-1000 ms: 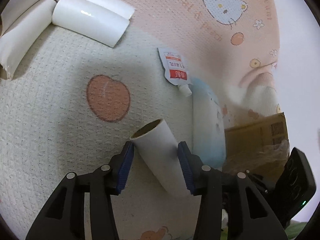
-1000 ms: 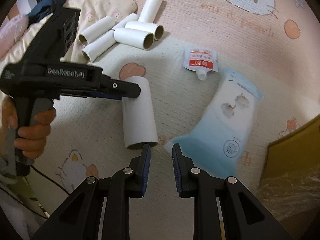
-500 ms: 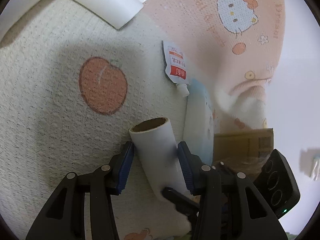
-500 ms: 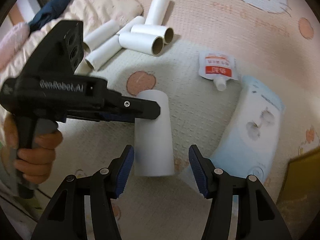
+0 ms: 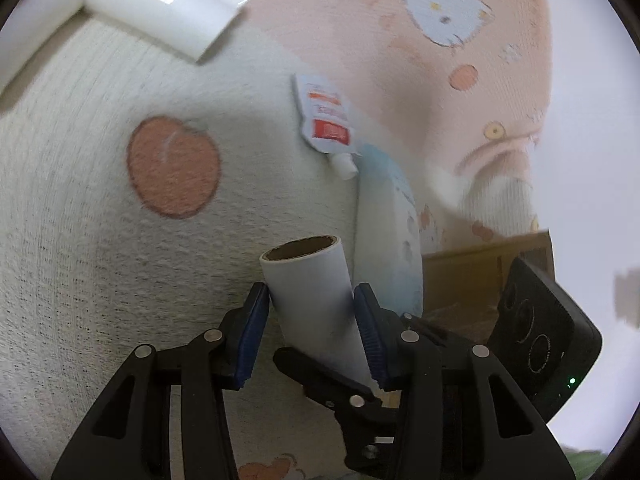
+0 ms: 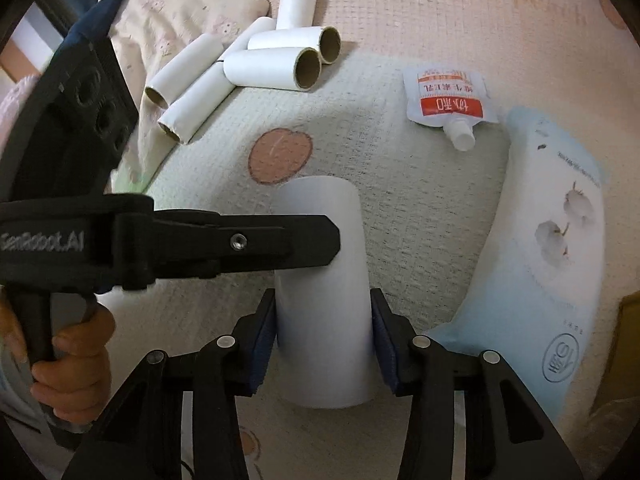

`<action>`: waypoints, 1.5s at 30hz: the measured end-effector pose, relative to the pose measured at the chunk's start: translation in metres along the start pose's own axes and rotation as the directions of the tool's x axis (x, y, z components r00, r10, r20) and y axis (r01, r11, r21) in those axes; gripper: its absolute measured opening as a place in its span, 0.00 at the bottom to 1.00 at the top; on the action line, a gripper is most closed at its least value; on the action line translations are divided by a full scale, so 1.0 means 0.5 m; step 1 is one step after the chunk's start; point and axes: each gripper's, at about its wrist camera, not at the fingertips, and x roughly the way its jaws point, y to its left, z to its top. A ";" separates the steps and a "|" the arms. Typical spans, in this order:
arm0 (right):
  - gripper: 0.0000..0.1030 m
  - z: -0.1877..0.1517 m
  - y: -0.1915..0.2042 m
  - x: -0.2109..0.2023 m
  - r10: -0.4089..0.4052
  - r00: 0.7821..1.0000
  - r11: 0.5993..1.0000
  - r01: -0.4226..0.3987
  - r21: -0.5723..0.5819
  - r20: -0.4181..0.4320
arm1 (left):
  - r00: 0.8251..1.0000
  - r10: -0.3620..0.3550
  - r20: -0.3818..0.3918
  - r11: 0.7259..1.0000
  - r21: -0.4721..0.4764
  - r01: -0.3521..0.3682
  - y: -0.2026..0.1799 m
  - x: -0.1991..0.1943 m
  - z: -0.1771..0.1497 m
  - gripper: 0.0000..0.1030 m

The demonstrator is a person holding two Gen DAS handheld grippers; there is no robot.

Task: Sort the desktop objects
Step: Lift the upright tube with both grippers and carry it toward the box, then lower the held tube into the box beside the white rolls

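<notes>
Pink and cream cartoon-print bedding [image 6: 400, 208] is seen as the ground for everything, with a peach motif [image 6: 280, 155] printed just beyond the held tube.

One white cardboard tube [image 6: 322, 304] is gripped from both ends of the scene. The left gripper [image 5: 312, 332] is closed on it: the blue pads are pressed against both sides, with the open brown end raised ahead of the fingertips. In the right wrist view this gripper [image 6: 320, 240] is seen reaching in from the left, crossing the tube at about its middle, and a hand [image 6: 68, 364] is wrapped around its handle at the lower left.

The right gripper [image 6: 323, 340] is placed around the near part of the same tube, its jaws closing; the pads are seen at or almost at the tube's sides, and firm contact cannot be told. In the left wrist view one of its black fingers [image 5: 320, 376] is seen below the tube, under the left gripper's fingertips.

Ahead and to the left of the right gripper, a pile of tubes [image 6: 248, 68] lies well apart, beside a pillow [image 6: 180, 8]. Ahead and to the right a small spouted pouch [image 6: 450, 98] lies flat, and just right of the gripper a large pale blue pack [image 6: 552, 280] lies on the bedding. A cardboard box [image 5: 472, 276] is seen to the right of the left gripper.
</notes>
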 end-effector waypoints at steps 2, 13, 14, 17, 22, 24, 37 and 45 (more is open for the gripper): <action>0.40 -0.004 0.008 -0.014 -0.014 1.000 1.000 0.015 -0.012 0.023 | 1.000 0.012 0.018 0.999 0.044 -0.012 -0.019 -0.009 -0.004 0.46; 0.40 -0.018 0.019 -0.167 -0.070 0.967 0.996 0.081 -0.036 0.243 | 0.978 0.024 0.205 0.891 0.439 -0.114 -0.209 -0.098 -0.049 0.46; 0.40 -0.021 0.022 -0.188 -0.076 0.960 0.995 0.089 -0.035 0.268 | 0.976 0.012 0.217 0.882 0.457 -0.112 -0.221 -0.105 -0.053 0.46; 0.40 -0.033 0.024 -0.237 -0.093 0.944 0.994 0.106 -0.026 0.316 | 0.976 -0.012 0.216 0.855 0.509 -0.102 -0.253 -0.120 -0.061 0.46; 0.40 -0.054 0.024 -0.301 -0.112 0.921 0.993 0.115 0.014 0.374 | 0.982 -0.049 0.184 0.827 0.558 -0.063 -0.306 -0.122 -0.072 0.46; 0.40 -0.060 0.014 -0.326 -0.132 0.912 0.991 0.120 0.054 0.388 | 0.985 -0.082 0.151 0.821 0.570 -0.019 -0.334 -0.118 -0.071 0.46; 0.40 -0.074 -0.061 -0.512 -0.291 0.826 0.956 0.228 0.186 0.482 | 0.976 -0.202 0.087 0.695 0.714 0.080 -0.553 -0.099 -0.072 0.45; 0.40 -0.091 -0.129 -0.576 -0.390 0.802 0.920 0.314 0.236 0.453 | 0.979 -0.202 -0.004 0.636 0.760 0.134 -0.662 -0.040 -0.076 0.45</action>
